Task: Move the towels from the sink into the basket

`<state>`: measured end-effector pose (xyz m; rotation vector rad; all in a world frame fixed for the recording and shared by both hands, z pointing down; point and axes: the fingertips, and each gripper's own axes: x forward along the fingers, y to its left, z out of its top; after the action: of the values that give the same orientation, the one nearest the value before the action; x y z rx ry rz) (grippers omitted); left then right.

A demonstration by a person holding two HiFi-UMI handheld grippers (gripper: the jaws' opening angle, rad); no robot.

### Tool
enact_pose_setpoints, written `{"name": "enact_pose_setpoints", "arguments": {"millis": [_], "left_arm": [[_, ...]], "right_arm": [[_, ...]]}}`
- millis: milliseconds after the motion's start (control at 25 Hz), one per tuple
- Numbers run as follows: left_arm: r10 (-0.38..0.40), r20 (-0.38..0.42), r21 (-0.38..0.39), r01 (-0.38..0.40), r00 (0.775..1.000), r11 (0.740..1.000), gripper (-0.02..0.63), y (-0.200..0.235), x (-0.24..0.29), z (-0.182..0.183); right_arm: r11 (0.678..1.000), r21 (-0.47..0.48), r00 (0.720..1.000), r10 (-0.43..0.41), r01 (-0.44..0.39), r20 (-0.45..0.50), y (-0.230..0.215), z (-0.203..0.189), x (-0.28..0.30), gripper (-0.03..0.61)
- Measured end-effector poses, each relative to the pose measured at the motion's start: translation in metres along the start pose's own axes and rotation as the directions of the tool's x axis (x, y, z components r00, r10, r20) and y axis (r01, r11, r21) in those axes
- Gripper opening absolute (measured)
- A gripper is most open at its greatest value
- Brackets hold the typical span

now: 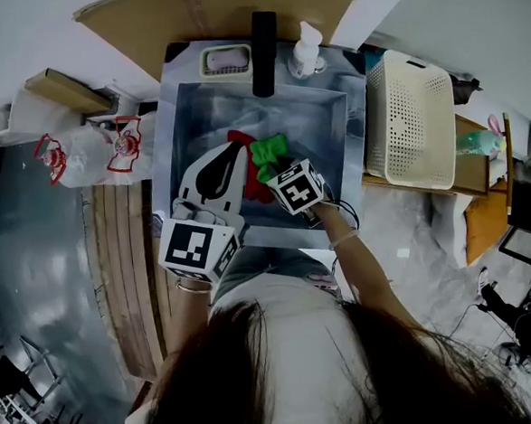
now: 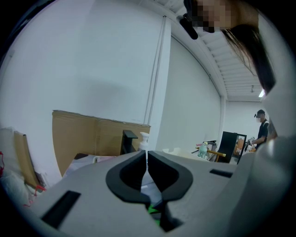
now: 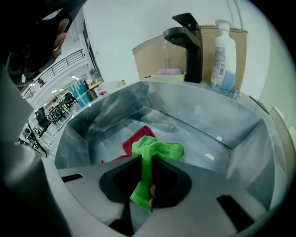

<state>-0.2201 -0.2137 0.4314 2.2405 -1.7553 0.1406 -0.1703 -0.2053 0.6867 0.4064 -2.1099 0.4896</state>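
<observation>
Right hand-held gripper pinches fuzzy green towel over rectangular steel sink.

White wall; cardboard panel before it; wooden slats at left; glossy grey floor.

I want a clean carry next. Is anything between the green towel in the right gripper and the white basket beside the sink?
Only the sink, by its right wall: the green towel, pinched in the right gripper, hangs inside the basin and must be lifted over that wall. Beyond it, nothing visible blocks the way to the basket.
</observation>
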Motion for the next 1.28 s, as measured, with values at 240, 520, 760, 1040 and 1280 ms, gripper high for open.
{"name": "enact_pose_setpoints", "arguments": {"millis": [240,520,760,1040,1280], "left_arm": [[-0.014,0.022,0.007,0.014,1.000,1.000,0.008,0.001,-0.015,0.005],[-0.034,0.039,0.022,0.033,0.999,0.999,0.008,0.001,-0.035,0.014],[-0.061,0.059,0.039,0.058,0.996,0.998,0.008,-0.004,-0.049,0.027],[-0.084,0.085,0.046,0.080,0.993,0.996,0.008,-0.012,-0.064,0.036],[-0.103,0.116,0.064,0.096,0.988,0.993,0.008,-0.021,-0.079,0.043]], "right_arm": [[0.999,0.012,0.995,-0.052,0.051,0.081,0.004,0.016,-0.017,0.072],[0.992,0.007,0.982,-0.124,0.124,0.142,0.009,0.021,-0.038,0.069],[0.984,0.015,0.962,-0.176,0.176,0.210,0.015,0.033,-0.063,0.069],[0.974,0.055,0.932,-0.225,0.219,0.286,0.025,0.041,-0.095,0.069],[0.965,0.076,0.895,-0.262,0.252,0.360,0.037,0.050,-0.127,0.069]]}}
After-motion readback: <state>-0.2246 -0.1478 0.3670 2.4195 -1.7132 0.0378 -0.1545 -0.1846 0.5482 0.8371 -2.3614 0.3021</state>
